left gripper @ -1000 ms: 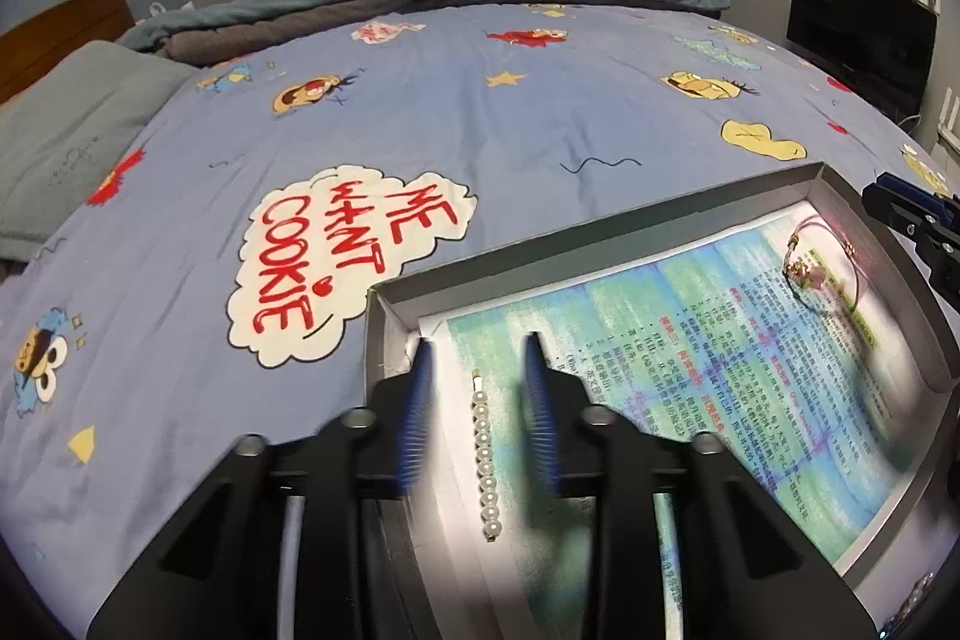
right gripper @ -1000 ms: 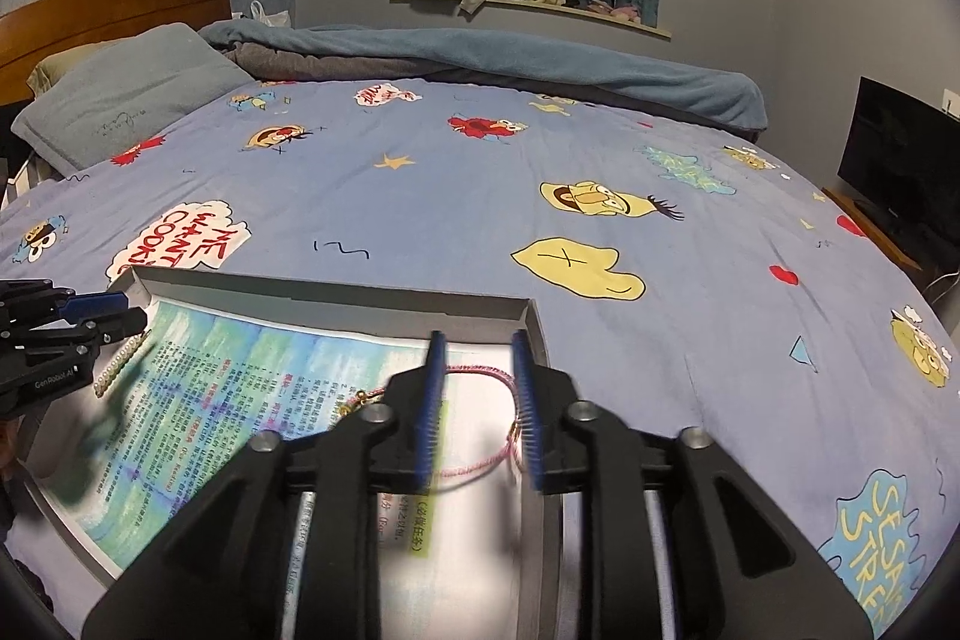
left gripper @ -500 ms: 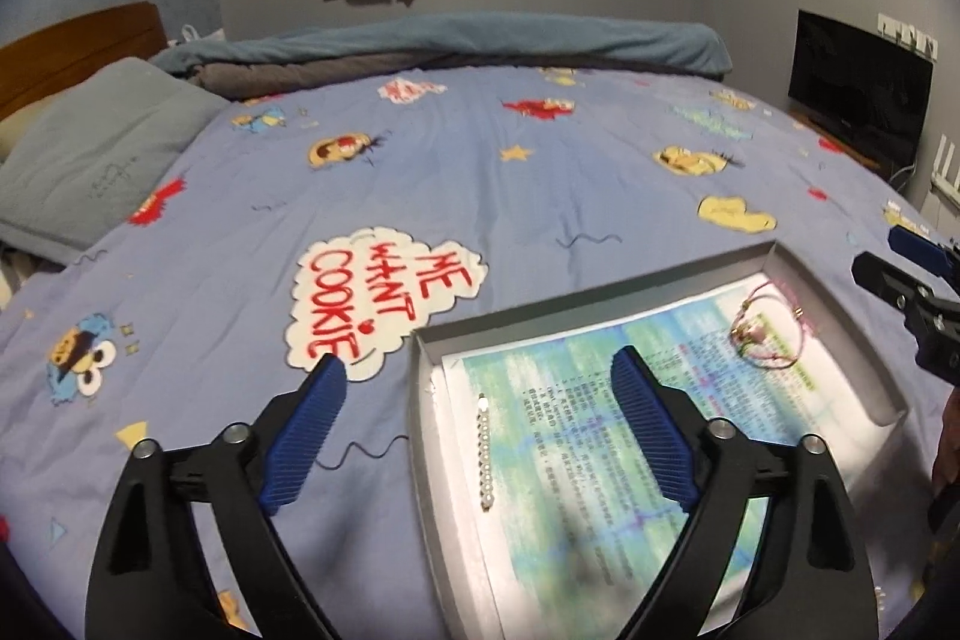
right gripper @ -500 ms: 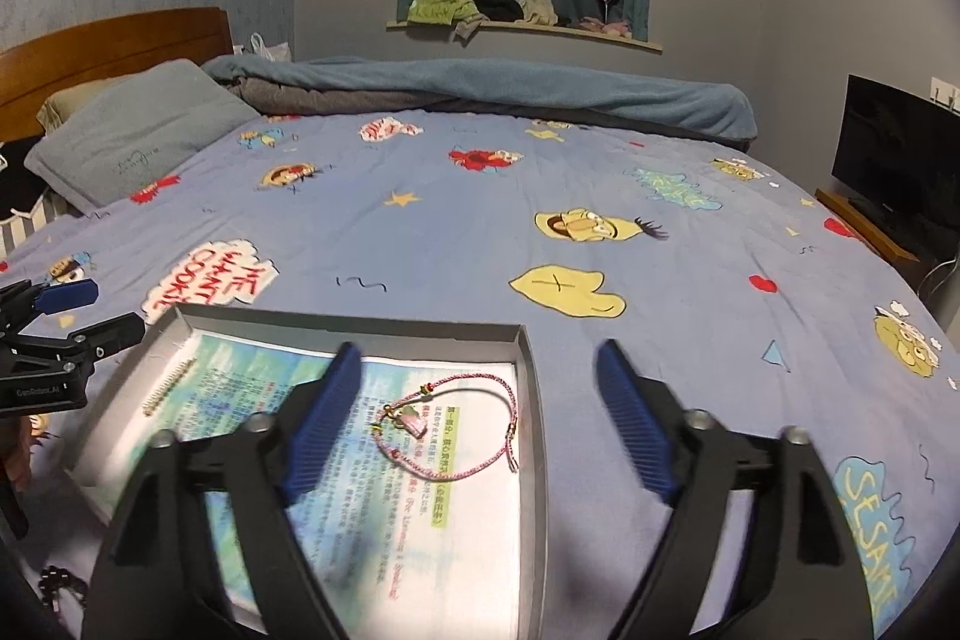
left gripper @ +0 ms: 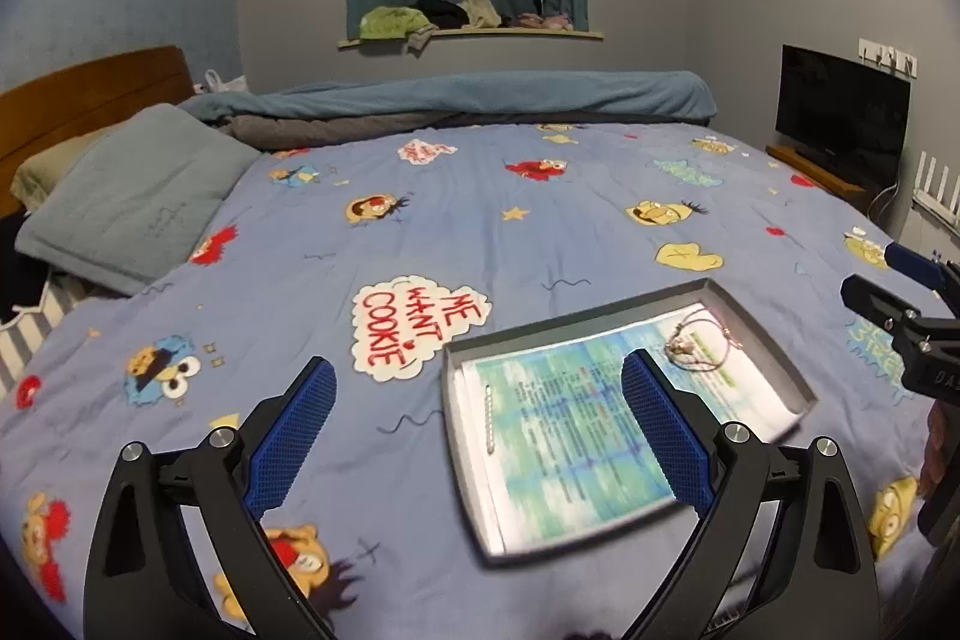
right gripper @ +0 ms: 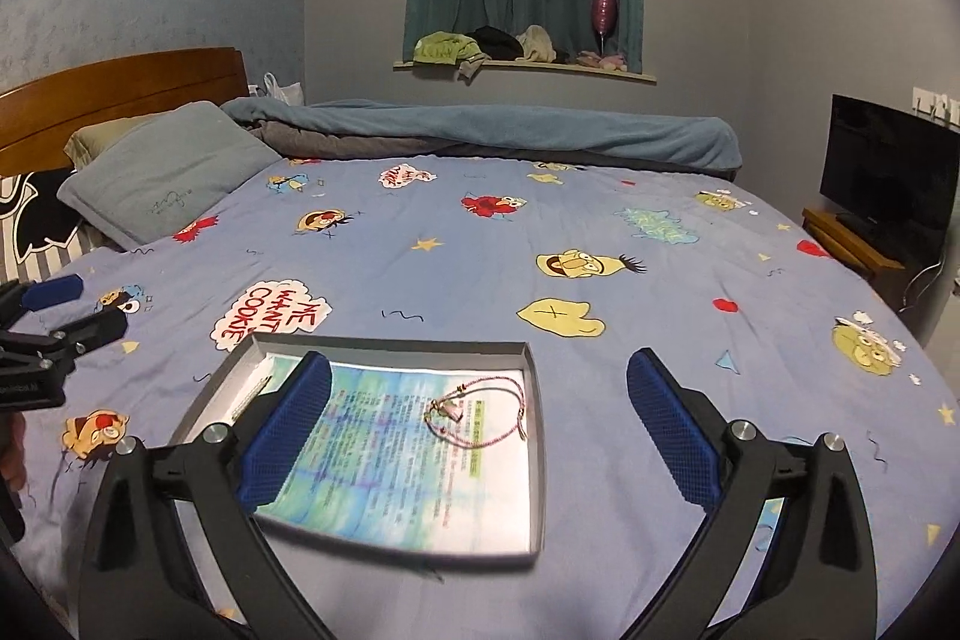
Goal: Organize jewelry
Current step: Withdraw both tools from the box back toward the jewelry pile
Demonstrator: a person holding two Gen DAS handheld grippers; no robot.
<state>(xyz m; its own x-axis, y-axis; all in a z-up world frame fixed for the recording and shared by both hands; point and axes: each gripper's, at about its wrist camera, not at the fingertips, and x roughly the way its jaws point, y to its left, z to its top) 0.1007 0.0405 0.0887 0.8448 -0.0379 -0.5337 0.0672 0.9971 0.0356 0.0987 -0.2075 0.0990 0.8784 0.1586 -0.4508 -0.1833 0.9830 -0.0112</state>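
so the jewelry's sitting in a shallow grey tray (right gripper: 534, 370) on the bed. the pearl strand (left gripper: 489, 418) lies straight along the tray's left wall, long axis running from near edge to far edge, right beside the wall. over in the far right corner there's a pink cord bracelet (right gripper: 480, 409) in a loose oval loop with a small charm on its left side; nothing's touching it. the two pieces are well apart. the tray is lined with a blue-green printed sheet (right gripper: 384, 448) covered in small text, way too blurry to read. there's a yellow-green highlighted strip next to the bracelet, also unreadable.

left gripper (left gripper: 474, 436) has just been opening and its blue pads are spread wide, hovering above the tray's near left part with nothing between them. right gripper (right gripper: 480, 436) same deal, jaws just opened up wide, empty, with the bracelet lying below in the gap between them, not gripped.

writing you can actually read: "me want cookie" in red on a white patch of the blue cartoon bedspread (right gripper: 660, 280), just past the tray's far left corner. there's a teal patch near the right edge that looks like "sesame street" lettering, mostly hidden. grey pillow (left gripper: 132, 196) and a dark tv (right gripper: 882, 160) further out.
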